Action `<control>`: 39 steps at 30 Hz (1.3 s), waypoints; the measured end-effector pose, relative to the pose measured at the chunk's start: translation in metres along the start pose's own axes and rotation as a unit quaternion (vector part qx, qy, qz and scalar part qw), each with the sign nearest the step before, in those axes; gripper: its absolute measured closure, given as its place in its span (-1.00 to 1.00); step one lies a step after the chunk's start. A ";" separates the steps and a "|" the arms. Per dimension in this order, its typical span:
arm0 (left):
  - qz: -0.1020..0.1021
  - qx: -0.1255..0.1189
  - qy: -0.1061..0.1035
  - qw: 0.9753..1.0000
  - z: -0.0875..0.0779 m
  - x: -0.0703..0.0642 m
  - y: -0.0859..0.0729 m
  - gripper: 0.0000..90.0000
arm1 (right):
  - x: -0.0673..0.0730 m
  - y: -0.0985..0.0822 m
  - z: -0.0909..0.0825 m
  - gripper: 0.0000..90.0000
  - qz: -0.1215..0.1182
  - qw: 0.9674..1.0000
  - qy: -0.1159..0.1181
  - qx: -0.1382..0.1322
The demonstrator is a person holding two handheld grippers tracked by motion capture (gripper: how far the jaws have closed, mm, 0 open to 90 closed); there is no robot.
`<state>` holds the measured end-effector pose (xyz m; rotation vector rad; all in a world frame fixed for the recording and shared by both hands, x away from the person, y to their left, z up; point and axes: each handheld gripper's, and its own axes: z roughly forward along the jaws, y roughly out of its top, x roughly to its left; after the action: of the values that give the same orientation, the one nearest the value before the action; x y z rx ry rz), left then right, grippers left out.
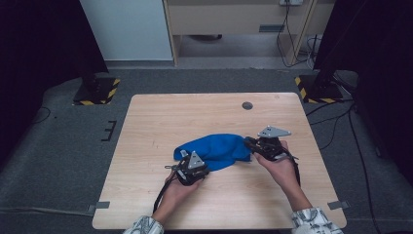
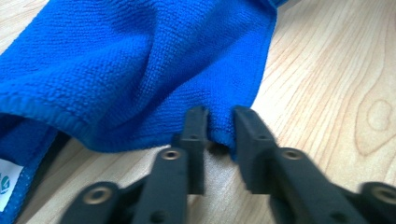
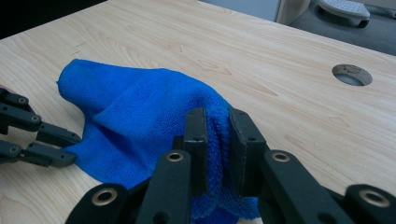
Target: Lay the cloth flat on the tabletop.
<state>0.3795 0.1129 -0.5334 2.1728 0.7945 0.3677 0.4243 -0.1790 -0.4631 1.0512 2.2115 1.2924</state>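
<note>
From above, my blue microfibre cloth point(image 1: 216, 150) lies bunched in the middle of the pale wooden surface point(image 1: 160, 117), my left gripper point(image 1: 191, 168) at its near edge and my right gripper point(image 1: 258, 146) at its right end. My left gripper view adds the detail — the nubby weave, a stitched hem, a white label point(image 2: 7, 181) — and the jaws pinching a corner. My right gripper view shows its jaws pinching a thick fold, with a round grommet hole point(image 3: 352, 74) far right.
</note>
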 end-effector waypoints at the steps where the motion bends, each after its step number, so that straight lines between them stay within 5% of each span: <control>1: 0.000 0.003 -0.001 1.000 0.000 0.000 0.001 0.82 | 0.000 0.000 0.000 0.74 0.001 1.000 0.000 0.001; 4: 0.002 0.007 0.001 1.000 -0.003 0.001 0.002 0.93 | 0.000 -0.001 0.001 0.73 -0.003 1.000 -0.001 0.003; 8: -0.016 -0.025 0.017 0.999 -0.017 0.009 0.006 0.93 | -0.001 -0.002 0.001 0.71 -0.002 1.000 -0.003 0.003; 10: -0.039 -0.050 0.032 0.997 -0.030 0.020 0.007 0.94 | -0.002 -0.005 0.003 0.71 -0.001 1.000 -0.005 0.008; 18: -0.088 -0.069 0.069 0.991 -0.050 0.049 -0.003 0.94 | -0.003 -0.013 0.010 0.76 0.005 1.000 0.005 0.024; 24: -0.098 -0.066 0.081 0.990 -0.053 0.057 -0.008 0.94 | -0.001 -0.018 0.016 0.83 0.001 0.999 0.010 0.037; 39: -0.100 -0.100 0.083 0.987 -0.067 0.064 0.004 0.94 | 0.002 0.001 0.000 0.89 -0.003 1.000 0.006 -0.014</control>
<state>0.3975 0.1911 -0.4857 1.8749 1.0128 0.5069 0.4231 -0.1775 -0.4620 1.0272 2.1968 1.3278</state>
